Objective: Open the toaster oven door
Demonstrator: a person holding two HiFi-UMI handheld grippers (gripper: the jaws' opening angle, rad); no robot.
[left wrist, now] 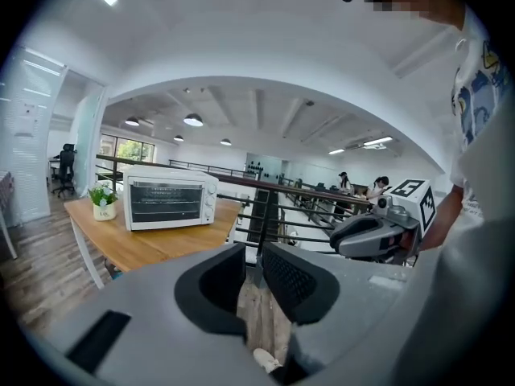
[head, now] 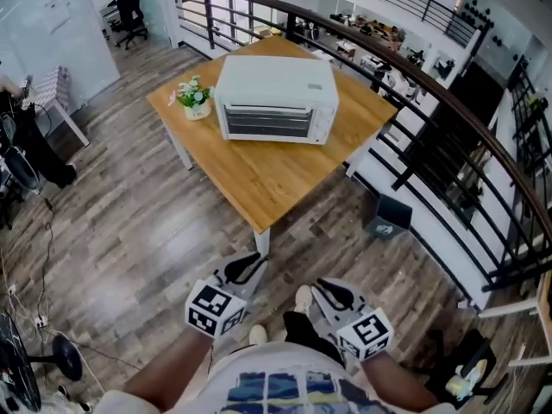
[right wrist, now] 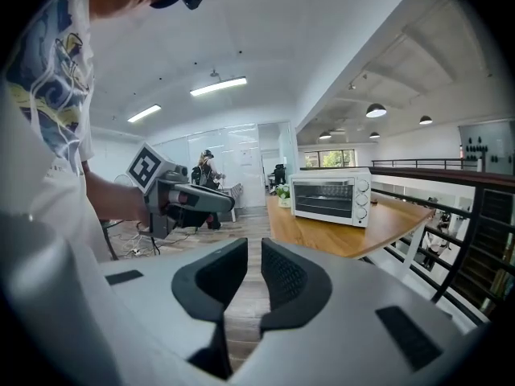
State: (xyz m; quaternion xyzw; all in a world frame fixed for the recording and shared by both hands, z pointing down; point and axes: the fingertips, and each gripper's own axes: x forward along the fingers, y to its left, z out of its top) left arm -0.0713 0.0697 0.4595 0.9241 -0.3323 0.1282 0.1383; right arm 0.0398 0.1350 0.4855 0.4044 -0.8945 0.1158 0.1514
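Left gripper (head: 244, 270) and right gripper (head: 335, 293) hung over the wood-plank floor (head: 129, 231), well short of the table's (head: 259, 179) near corner. Both jaw pairs stood a narrow slot apart with nothing between them; the black pads (left wrist: 291, 281) were ribbed. Toaster oven (head: 276, 100) sat on the table toward its far side. It had a white boxy shell, and the door was shut. The glass front showed wire racks, with three round knobs stacked down the right edge. Small potted flowers (head: 196, 100) stood on the table just left of the oven.

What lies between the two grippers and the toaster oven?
Wooden floor, then the table's bare front part before the toaster oven; the head view shows it.
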